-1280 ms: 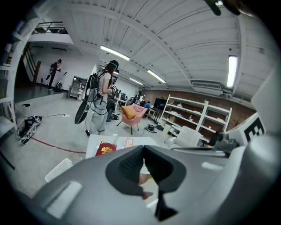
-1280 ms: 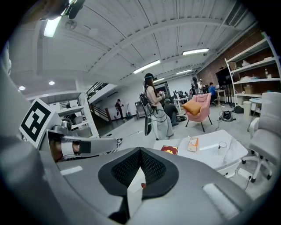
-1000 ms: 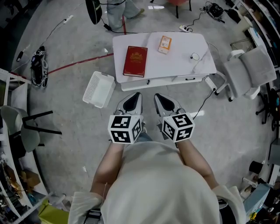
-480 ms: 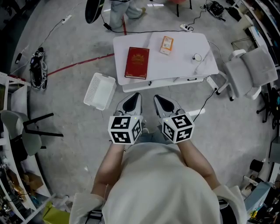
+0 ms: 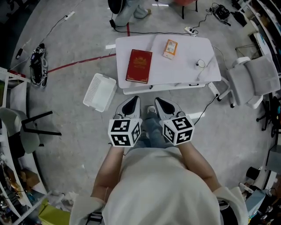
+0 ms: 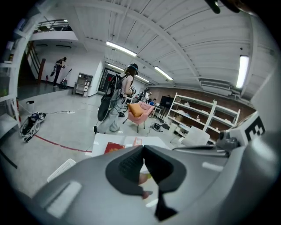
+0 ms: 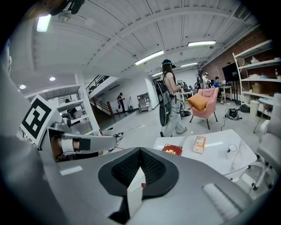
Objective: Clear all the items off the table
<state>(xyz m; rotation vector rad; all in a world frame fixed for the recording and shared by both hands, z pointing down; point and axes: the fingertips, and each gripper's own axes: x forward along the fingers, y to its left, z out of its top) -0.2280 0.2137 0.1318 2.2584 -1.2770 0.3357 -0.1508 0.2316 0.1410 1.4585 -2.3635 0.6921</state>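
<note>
From the left gripper and right gripper, a strip of open floor leads to the table at 12 o'clock. On top, a book sits at 11, a small box at 12 and a corded round item at 1, with bare lanes between them. A basket blocks 10 o'clock on the floor. A chair crowds 2 o'clock. A person stands beyond the far edge.

Book left, box further back on the table (basket on the floor, left of it)
</note>
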